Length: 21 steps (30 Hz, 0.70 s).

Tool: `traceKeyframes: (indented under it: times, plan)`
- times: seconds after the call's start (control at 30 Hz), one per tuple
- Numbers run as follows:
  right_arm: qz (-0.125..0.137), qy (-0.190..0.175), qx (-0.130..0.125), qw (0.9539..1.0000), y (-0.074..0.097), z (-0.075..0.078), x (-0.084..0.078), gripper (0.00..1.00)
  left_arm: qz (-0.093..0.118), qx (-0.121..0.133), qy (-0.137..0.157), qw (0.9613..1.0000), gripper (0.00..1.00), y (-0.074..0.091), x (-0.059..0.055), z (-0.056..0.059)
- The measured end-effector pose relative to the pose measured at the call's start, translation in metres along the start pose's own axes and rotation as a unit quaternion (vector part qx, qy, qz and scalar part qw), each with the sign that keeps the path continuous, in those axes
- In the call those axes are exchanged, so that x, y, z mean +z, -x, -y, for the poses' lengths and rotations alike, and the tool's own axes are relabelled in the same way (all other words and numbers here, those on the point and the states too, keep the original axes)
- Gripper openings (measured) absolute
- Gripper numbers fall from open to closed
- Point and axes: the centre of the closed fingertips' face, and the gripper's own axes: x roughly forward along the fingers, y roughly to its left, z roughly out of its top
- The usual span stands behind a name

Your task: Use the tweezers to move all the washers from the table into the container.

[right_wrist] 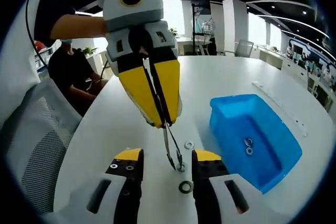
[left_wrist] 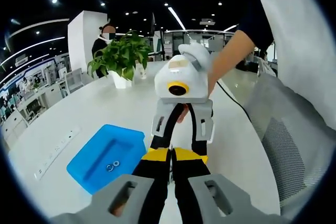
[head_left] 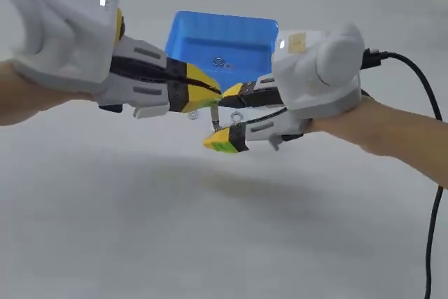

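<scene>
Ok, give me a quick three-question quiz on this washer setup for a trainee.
1. How many washers lie in the container?
2. The tips of the tweezers are: A inside the container; B at a washer on the table; C raised high in the air.
3. True or false: the left gripper holds the tweezers.
Key: 1 two; 2 B; 3 true.
</scene>
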Motion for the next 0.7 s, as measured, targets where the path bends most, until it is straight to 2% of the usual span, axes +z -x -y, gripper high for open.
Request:
traceKeyframes:
  times: [0.1,0.47,0.57,0.7]
  plan:
    - [-0.010,0.008,0.005,0.9999,-0.0037,0.0003,-0.0010,0.31,0.000,-0.002,0.003,1.0000,0.04,-0.0006,-0.0002,0.0005]
    - [-0.008,0.001,0.008,0.9999,-0.0038,0.0081,-0.0002,0.14,-0.008,-0.003,0.005,1.0000,0.05,-0.0015,-0.0005,0.0021]
    - [-0.022,0.012,0.006,0.9997,-0.0061,0.0083,-0.0044,0.13,-0.006,-0.001,0.009,0.9999,0.05,-0.0024,0.0000,0.0015]
    - [-0.028,0.029,0.002,0.9992,-0.0067,0.0082,-0.0050,0.11,-0.008,0.002,0.011,0.9999,0.05,-0.0042,0.0018,0.0005]
